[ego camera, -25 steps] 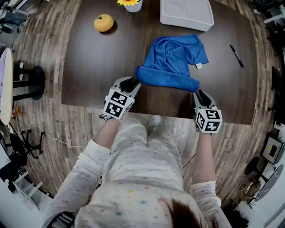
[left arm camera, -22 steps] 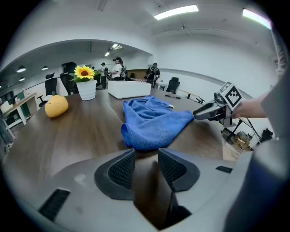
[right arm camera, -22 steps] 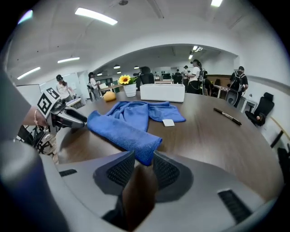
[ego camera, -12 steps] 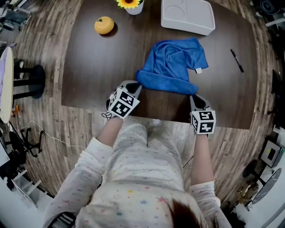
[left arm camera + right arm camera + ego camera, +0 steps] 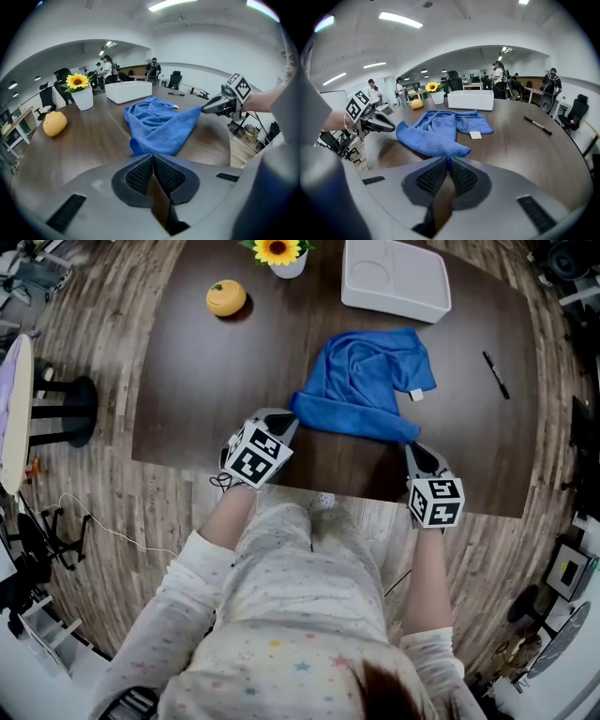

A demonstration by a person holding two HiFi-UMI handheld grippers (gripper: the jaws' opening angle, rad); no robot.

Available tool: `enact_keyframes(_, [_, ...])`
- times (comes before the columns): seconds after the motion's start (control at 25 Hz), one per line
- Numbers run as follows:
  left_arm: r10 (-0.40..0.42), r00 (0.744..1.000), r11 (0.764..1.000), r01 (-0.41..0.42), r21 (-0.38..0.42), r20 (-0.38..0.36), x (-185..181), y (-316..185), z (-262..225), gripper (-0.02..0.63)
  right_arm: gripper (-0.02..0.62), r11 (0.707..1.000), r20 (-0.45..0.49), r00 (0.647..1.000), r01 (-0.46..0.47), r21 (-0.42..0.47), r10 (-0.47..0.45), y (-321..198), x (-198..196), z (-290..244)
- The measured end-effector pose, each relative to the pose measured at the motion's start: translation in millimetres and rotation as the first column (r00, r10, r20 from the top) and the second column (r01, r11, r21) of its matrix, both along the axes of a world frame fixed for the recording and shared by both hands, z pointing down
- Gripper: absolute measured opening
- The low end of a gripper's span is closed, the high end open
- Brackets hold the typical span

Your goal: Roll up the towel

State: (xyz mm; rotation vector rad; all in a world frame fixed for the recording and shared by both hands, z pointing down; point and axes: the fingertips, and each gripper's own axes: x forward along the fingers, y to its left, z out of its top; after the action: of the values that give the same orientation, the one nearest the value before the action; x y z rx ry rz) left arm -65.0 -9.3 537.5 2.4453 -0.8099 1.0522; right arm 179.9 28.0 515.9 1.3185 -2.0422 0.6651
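The left hand-held gripper (image 5: 284, 421), jaws just closing, and the right hand-held gripper (image 5: 413, 445) are thinly pinching the towel's (image 5: 366, 381) near fold, risking a corner slipping free mid-roll.

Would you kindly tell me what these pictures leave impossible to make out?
Print on the towel's tag: too small in every view.
The white tray's far rim: cut off by head view's top edge.
The pen's markings: too small in head and right gripper views.
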Motion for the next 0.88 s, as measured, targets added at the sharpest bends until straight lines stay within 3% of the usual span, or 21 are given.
enact_keyframes(0.08, [-0.003, 1.000, 0.999, 0.004, -0.039, 0.010, 1.7, 4.5, 12.3, 0.036, 0.026, 1.000, -0.001, 1.000, -0.001, -0.002, 0.001, -0.6, -0.4, 0.7])
enact_keyframes(0.16, [-0.011, 1.000, 0.998, 0.012, -0.061, 0.011, 4.3, 6.3, 19.8, 0.129, 0.026, 1.000, 0.003, 1.000, -0.004, 0.002, 0.004, -2.5, -1.4, -0.1])
enact_keyframes(0.24, [-0.005, 1.000, 0.998, 0.006, -0.059, 0.025, 6.5, 5.5, 22.5, 0.143, 0.026, 1.000, 0.005, 1.000, -0.007, 0.005, 0.007, -3.7, -1.6, -1.4])
enact_keyframes(0.28, [-0.001, 1.000, 0.999, 0.002, -0.046, 0.025, 7.7, 3.4, 21.3, 0.143, 0.026, 1.000, 0.005, 1.000, -0.009, 0.007, 0.009, -4.1, -1.5, -2.2])
enact_keyframes(0.36, [0.009, 1.000, 1.000, -0.009, -0.019, -0.002, 12.0, -2.9, 12.2, 0.035, 0.026, 1.000, 0.006, 1.000, -0.013, 0.011, 0.013, -5.4, -1.1, -4.4])
enact_keyframes(0.4, [0.017, 1.000, 1.000, -0.017, -0.008, -0.022, 15.3, -6.6, 5.7, 0.021, 0.026, 1.000, 0.007, 1.000, -0.016, 0.012, 0.016, -6.3, -0.8, -5.7])
enact_keyframes(0.56, [0.033, 0.997, 0.999, -0.031, 0.020, -0.075, 27.7, -30.9, -15.3, 0.013, 0.026, 0.999, 0.015, 0.999, -0.039, 0.014, 0.039, -13.7, 4.1, -8.9])
enact_keyframes(0.72, [0.030, 0.998, 1.000, -0.029, 0.005, -0.056, 27.9, -54.7, -11.2, 0.014, 0.026, 0.997, 0.033, 0.996, -0.080, 0.006, 0.080, -24.5, 11.6, -5.7])
enact_keyframes(0.88, [0.133, 0.989, 0.990, -0.135, -0.034, -0.057, 30.8, -35.9, -11.4, 0.017, 0.026, 0.996, 0.039, 0.995, -0.089, 0.003, 0.089, -32.4, 14.1, -4.4])
